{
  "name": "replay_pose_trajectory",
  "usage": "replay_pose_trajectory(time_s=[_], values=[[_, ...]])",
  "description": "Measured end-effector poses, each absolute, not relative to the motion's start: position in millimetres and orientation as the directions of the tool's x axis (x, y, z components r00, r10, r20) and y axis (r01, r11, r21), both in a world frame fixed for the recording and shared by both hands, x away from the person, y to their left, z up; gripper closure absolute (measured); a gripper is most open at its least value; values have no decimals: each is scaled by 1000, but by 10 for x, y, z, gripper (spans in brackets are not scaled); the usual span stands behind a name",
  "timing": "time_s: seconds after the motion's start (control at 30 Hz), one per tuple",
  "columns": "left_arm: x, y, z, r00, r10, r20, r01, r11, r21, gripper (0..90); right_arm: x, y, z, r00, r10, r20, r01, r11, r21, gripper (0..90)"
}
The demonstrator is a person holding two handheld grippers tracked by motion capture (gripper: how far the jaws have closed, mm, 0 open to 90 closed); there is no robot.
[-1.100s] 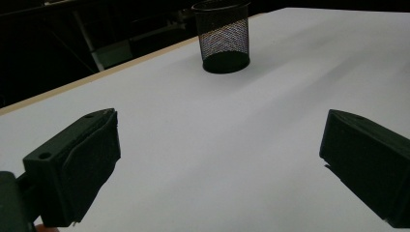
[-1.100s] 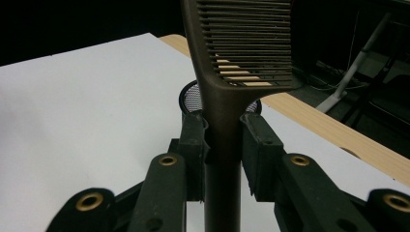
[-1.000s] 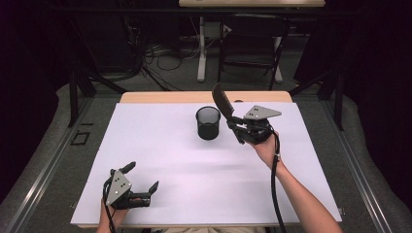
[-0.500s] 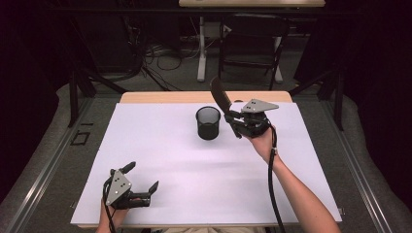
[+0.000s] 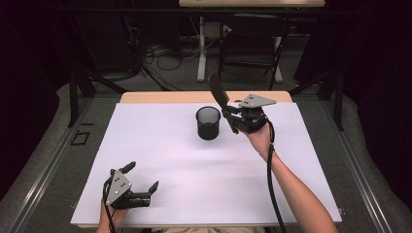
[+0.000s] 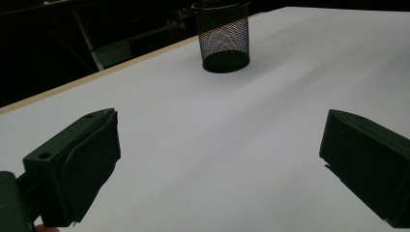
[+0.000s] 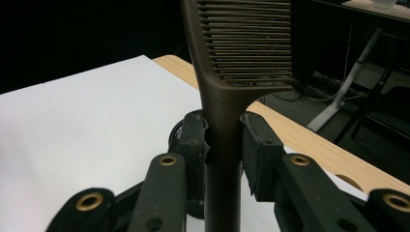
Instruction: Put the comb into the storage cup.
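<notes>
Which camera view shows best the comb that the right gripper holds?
The right gripper view: the comb stands close up, its teeth and handle clear, with the right gripper shut on the handle. The high view shows the comb small and dark, beside the mesh cup. In the left gripper view I see the cup.

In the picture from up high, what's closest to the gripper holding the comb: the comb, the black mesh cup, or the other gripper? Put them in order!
Measured from the right gripper:
1. Comb: clamped in its jaws, sticking up toward the table's far edge.
2. Black mesh cup: just to its left, on the white sheet.
3. Left gripper: far off at the table's near-left corner.
</notes>
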State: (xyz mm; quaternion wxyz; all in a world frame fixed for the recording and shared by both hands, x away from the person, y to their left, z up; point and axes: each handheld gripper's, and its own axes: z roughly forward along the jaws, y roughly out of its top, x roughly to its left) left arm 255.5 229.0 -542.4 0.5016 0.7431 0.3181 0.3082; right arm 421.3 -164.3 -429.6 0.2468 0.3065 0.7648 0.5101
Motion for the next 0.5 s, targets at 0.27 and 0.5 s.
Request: replay_pose_trajectory(time_s=[0.27, 0.5], values=[[2558, 2290, -5426, 608, 783, 136, 166, -292, 942, 8, 4262, -1623, -4265, -686, 724, -65, 216, 289, 933, 725], [2556, 2291, -5423, 605, 785, 136, 166, -292, 942, 8, 4306, -1612, -4232, -680, 730, -63, 216, 282, 935, 725]])
